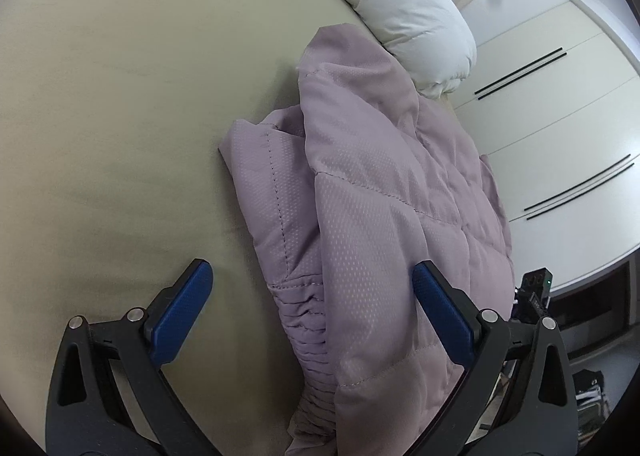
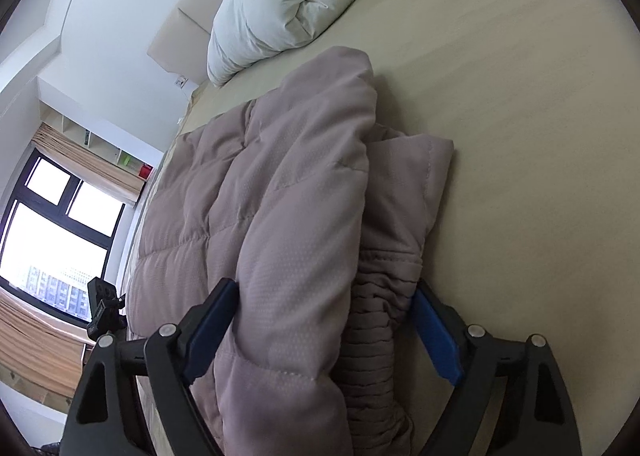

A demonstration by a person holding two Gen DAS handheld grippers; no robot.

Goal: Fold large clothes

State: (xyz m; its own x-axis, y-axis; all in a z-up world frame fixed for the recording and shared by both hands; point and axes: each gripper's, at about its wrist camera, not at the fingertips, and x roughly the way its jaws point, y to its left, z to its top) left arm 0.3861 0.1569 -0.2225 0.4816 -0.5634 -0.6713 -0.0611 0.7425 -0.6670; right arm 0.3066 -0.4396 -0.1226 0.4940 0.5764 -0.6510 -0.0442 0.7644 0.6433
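Our left gripper stands wide, its jaws straddling the near ribbed hem of the mauve padded jacket without pressing it. Our right gripper brackets the same bulky folded edge; whether its pads bite yet, we cannot tell. The jacket lies partly folded on the beige bed. Slick, puffy layers could spring apart if we pinch only the top one. Beyond lies a white duvet.

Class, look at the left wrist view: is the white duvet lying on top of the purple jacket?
No, the white duvet lies bunched beyond the purple jacket, not on it.
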